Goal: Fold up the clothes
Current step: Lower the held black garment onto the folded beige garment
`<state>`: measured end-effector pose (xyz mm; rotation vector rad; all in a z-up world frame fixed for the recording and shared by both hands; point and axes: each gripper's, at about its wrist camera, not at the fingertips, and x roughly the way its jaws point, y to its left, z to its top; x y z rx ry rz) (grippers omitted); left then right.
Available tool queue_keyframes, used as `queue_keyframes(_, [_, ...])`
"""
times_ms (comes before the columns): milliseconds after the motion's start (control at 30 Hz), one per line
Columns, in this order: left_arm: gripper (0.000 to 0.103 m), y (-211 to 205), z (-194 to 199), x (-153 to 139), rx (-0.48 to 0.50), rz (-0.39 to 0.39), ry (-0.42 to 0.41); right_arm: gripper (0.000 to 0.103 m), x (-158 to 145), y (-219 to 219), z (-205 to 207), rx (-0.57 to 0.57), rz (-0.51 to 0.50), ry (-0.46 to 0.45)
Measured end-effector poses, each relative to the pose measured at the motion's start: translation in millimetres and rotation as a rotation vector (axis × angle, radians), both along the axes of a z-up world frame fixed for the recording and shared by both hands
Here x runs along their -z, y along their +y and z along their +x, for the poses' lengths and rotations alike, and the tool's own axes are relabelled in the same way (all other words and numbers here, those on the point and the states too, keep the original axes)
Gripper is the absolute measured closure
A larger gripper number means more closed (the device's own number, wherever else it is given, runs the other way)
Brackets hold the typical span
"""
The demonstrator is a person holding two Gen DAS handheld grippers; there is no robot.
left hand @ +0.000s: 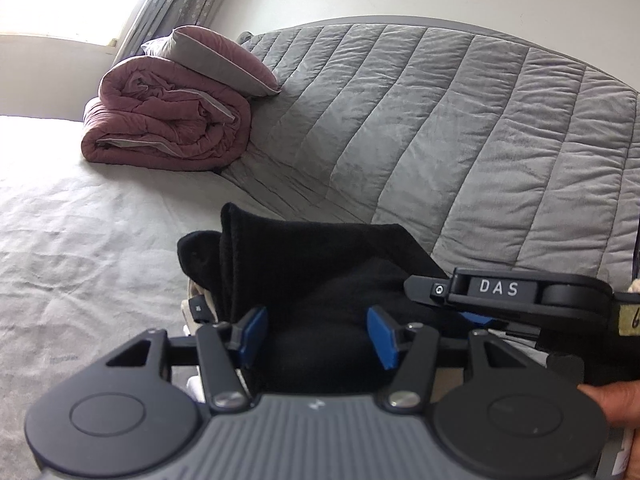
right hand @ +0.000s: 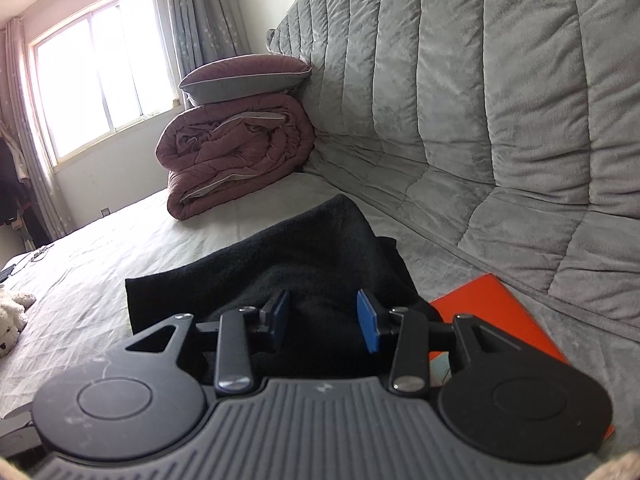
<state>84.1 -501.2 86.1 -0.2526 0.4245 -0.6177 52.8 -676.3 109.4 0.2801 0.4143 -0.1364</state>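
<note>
Left wrist view: left claw [left hand: 318, 330] with blue pads well apart, nothing caught between them. Just ahead, a black garment [left hand: 304, 264] on the pale bed sheet [left hand: 80, 248], doubled over at least once, with a thick upright fold edge on its left side. Right claw [left hand: 508, 292] visible at the right side, lying across the near right part of the cloth; impossible to tell from here how far open. Part of a hand [left hand: 616, 404] at the lower right border. Further back, a rolled pink duvet [left hand: 168, 120] with a pillow [left hand: 216, 60] on top, beside a grey quilted cover [left hand: 440, 120].

Right wrist view: right claw [right hand: 323, 320] also spread wide, holding nothing, hanging over the same black garment [right hand: 280, 264]. Cloth already in a rough layered shape, left edge fairly straight, top bulging. An orange flat thing [right hand: 496, 312] (perhaps a book or folder) just beside the cloth on the right. A white plush toy [right hand: 12, 312] well apart at the left border.

Handling, as a judgement: soft, fleecy, light, limp, not fragile and hardly slippery; no stiffness, so sagging between two grip points expected. Best hold probably at corners or along a fold edge, pinching all layers together (a single layer would let the rest slide out). Scene fitting both a fold in progress and a fold nearly finished.
</note>
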Motion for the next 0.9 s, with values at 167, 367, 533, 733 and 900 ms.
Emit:
queue_keyframes(167, [0.046, -3.6, -0.3, -0.3, -0.006, 0.023, -0.009, 0.062, 1.8, 1.4, -0.3, 0.002, -0.016, 0.004])
queue_keyframes(367, [0.037, 9.1, -3.5, -8.3, -0.013, -0.025, -0.022, 0.034, -8.4, 5.0, -11.2, 0.041, -0.049, -0.047])
queue_keyframes(533, [0.031, 22.4, 16.3, -25.0, -0.017, -0.076, -0.066, 0.034, -12.7, -2.1, -17.8, 0.089, -0.019, -0.068])
queue_keyframes(733, [0.031, 23.6, 47.9, -30.8, 0.031, -0.124, -0.071, 0.034, -11.5, -1.7, -16.6, 0.087, 0.002, -0.059])
queue_keyframes(900, [0.032, 10.6, 62.9, -16.7, 0.050, -0.039, -0.045, 0.033, -5.6, 1.6, -8.0, 0.084, 0.007, -0.011])
